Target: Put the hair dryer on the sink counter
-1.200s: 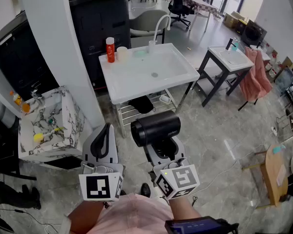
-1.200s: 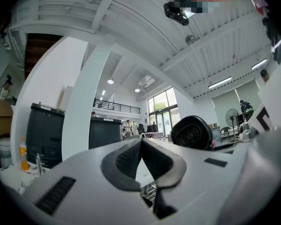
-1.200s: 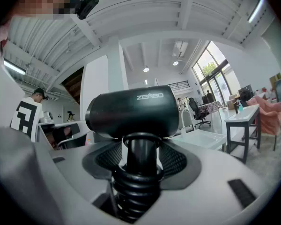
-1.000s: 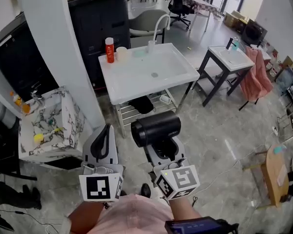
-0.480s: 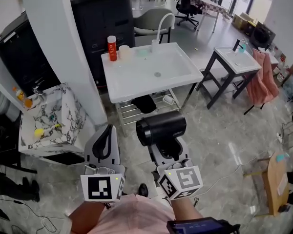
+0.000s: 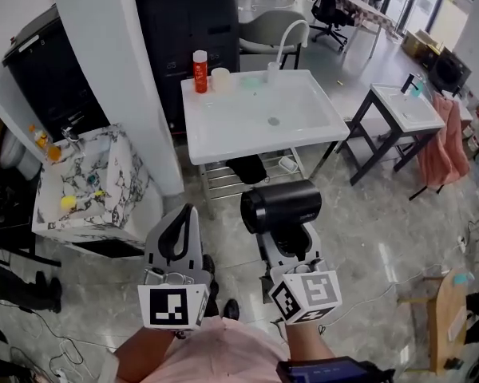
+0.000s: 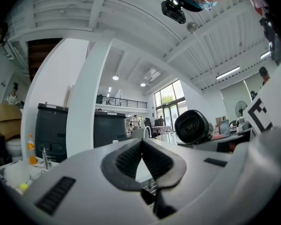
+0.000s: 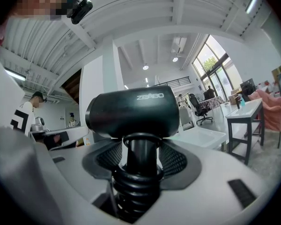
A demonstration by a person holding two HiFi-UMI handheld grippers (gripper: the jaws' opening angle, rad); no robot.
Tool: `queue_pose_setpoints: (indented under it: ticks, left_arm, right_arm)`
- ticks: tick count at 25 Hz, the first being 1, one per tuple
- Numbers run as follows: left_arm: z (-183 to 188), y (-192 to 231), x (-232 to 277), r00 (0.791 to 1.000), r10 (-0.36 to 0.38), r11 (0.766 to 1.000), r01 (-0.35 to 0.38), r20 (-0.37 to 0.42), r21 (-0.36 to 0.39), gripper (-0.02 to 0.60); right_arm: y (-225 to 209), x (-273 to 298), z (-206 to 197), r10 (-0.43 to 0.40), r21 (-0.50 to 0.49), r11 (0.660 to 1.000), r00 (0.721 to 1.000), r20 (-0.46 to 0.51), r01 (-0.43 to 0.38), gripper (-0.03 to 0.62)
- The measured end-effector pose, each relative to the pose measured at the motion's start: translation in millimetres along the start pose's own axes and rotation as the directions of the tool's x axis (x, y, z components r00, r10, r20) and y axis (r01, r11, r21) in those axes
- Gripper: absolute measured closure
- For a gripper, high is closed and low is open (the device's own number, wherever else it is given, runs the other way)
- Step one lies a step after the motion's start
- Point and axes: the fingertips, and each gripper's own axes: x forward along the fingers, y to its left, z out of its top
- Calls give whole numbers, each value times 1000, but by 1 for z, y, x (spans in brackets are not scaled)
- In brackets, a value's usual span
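A black hair dryer (image 6: pixel 281 206) hangs in the air over the floor, barrel level and pointing left. My right gripper (image 6: pixel 287 246) is shut on its handle (image 8: pixel 139 156), with the coiled cord base between the pads. The dryer's barrel (image 8: pixel 136 114) fills the middle of the right gripper view. The white sink counter (image 6: pixel 198 144) stands ahead, beyond the dryer. My left gripper (image 6: pixel 176 231) hovers beside the right one, shut and empty, its tips (image 7: pixel 142 142) meeting. The dryer's mouth (image 7: pixel 193 126) shows at the right of the left gripper view.
A red bottle (image 6: pixel 199 70), a cup (image 6: pixel 220 80) and a curved tap (image 6: pixel 283 42) stand along the counter's far edge. A white pillar (image 6: pixel 112 70) and a marble basin (image 6: pixel 88 186) are at the left. A small sink table (image 6: pixel 405 106) with a pink towel (image 6: pixel 447 146) stands right.
The sink counter has slid lower and rightward in the head view and looks a little nearer. Both grippers keep their hold and spacing.
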Motion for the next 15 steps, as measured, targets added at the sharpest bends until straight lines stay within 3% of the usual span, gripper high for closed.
queue_pose_setpoints:
  ticks: [10, 15]
  left_arm:
    - [-29, 34, 67, 999, 22, 999, -23, -26, -37, 572]
    - [-35, 57, 120, 999, 35, 994, -36, -16, -103, 572]
  right_arm:
    - [-19, 67, -14, 1, -10, 1000, 998, -57, -1, 342]
    - [-34, 116, -13, -5, -8, 1000, 998, -63, 4, 342]
